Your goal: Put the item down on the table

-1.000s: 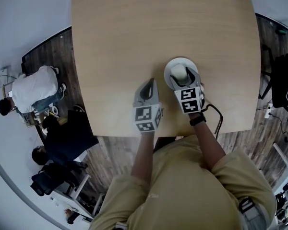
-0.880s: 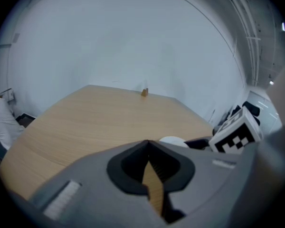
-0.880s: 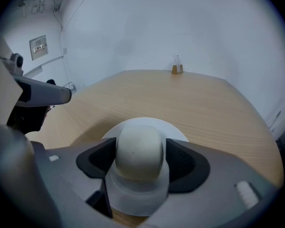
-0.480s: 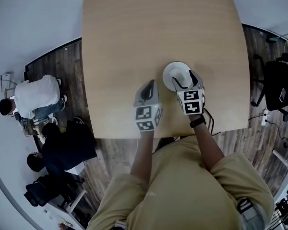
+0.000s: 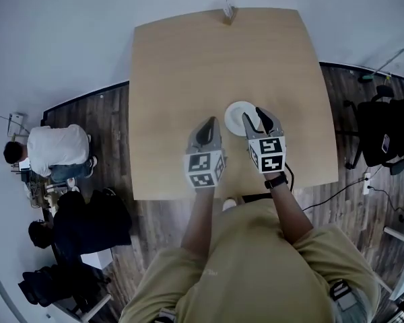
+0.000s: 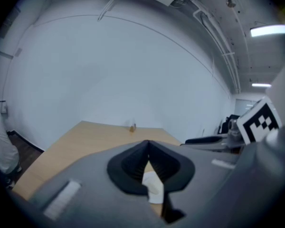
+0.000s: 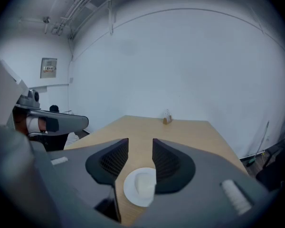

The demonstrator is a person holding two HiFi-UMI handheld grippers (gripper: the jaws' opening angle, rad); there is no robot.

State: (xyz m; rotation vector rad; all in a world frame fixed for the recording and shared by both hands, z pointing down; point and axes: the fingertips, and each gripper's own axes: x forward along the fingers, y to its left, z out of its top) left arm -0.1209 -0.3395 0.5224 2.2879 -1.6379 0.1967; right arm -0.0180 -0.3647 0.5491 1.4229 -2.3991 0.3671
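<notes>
Our left gripper [image 6: 147,144] hangs over the near part of the table [image 5: 182,66] with its jaws meeting at the tips. A small white patch [image 6: 153,188] shows in the gap behind them, and we cannot tell what it is. We judge this claw is parked aside, clear of the work. At the table's far edge a small holder [image 5: 228,11] stands well apart from everything else. Just right of the left gripper, the white dish [image 5: 237,114] with a pale lump at its centre lies flat on the wood, so the item looks already set down. Our right gripper [image 5: 257,118] hovers at the dish's right rim. Its jaws are spread wide and grip nothing, with the dish showing below them, which we read as a release.
</notes>
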